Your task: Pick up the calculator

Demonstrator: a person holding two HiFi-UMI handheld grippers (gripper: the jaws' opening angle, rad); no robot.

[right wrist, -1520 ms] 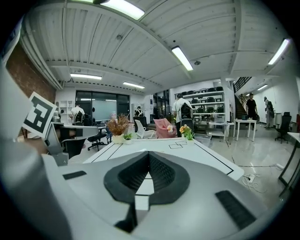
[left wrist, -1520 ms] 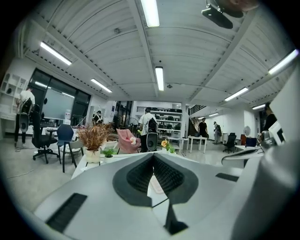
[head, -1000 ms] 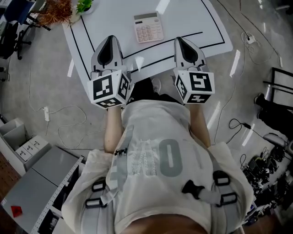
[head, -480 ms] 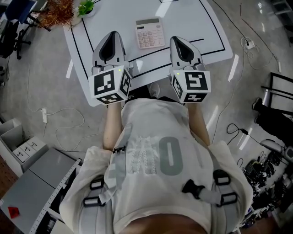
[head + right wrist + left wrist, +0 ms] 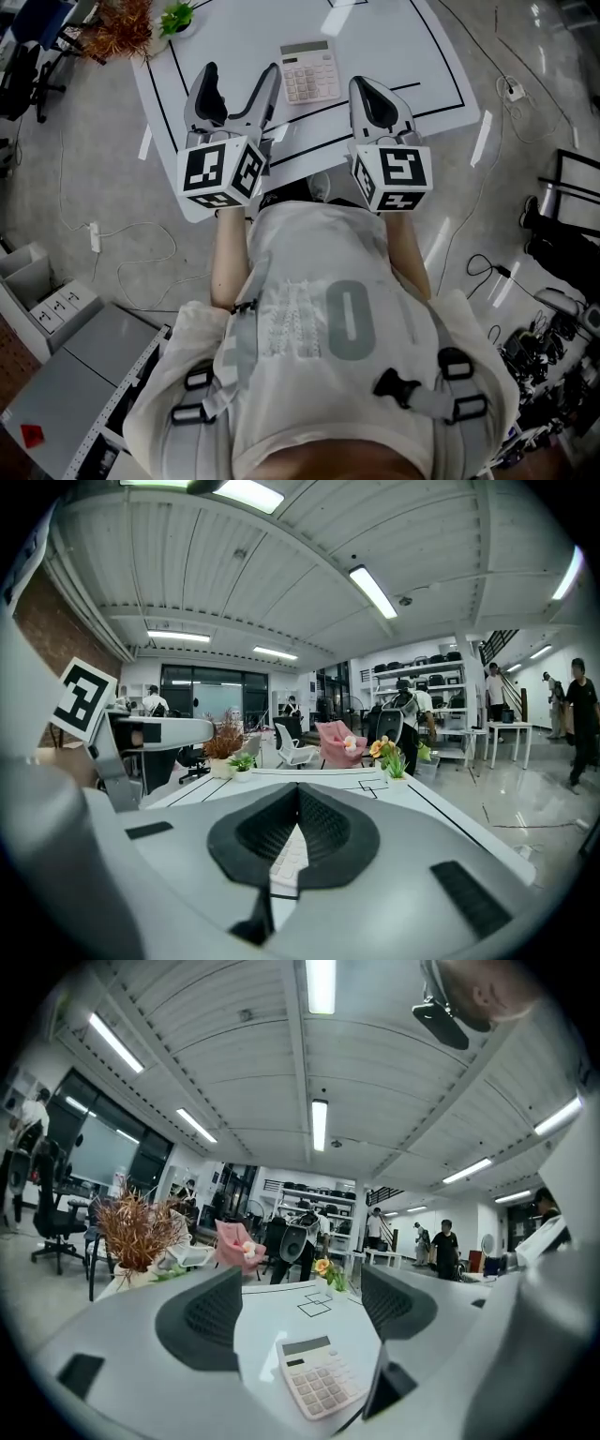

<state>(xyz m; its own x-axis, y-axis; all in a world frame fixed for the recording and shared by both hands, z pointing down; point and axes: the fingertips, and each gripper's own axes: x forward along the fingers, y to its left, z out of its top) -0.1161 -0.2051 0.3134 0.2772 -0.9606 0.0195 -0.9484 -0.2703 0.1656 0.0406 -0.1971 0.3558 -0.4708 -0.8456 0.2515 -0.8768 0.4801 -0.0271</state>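
1. Since the earlier frames, the left tongs have gone from jaws pressed together to jaws spread wide, and they are opening at this moment.
2. Both tongs have also edged farther over the white surface toward the calculator, which has kept its place.
3. In the left gripper view, the left tongs show two dark ribbed pads standing well apart. Nothing is clasped between them.
4. The calculator lies flat on the surface, keys up, low in the gap and closer to the right-hand jaw. Neither pad touches it.
5. From the head view, that jaw's tip sits just beside the calculator's left edge, and the calculator lies between the two tongs.
6. The right tongs are closed and empty, resting just beside the calculator's right edge.
7. In the right gripper view, the right tongs have their tips meeting. A sliver of the calculator shows through the slit behind them.
8. Each tool carries a marker cube, the left cube and the right cube, near the person's hands.
9. Black lines are drawn on the surface around the calculator.
10. A dried reddish plant and a small green plant stand at the surface's far left corner, well apart from the calculator.
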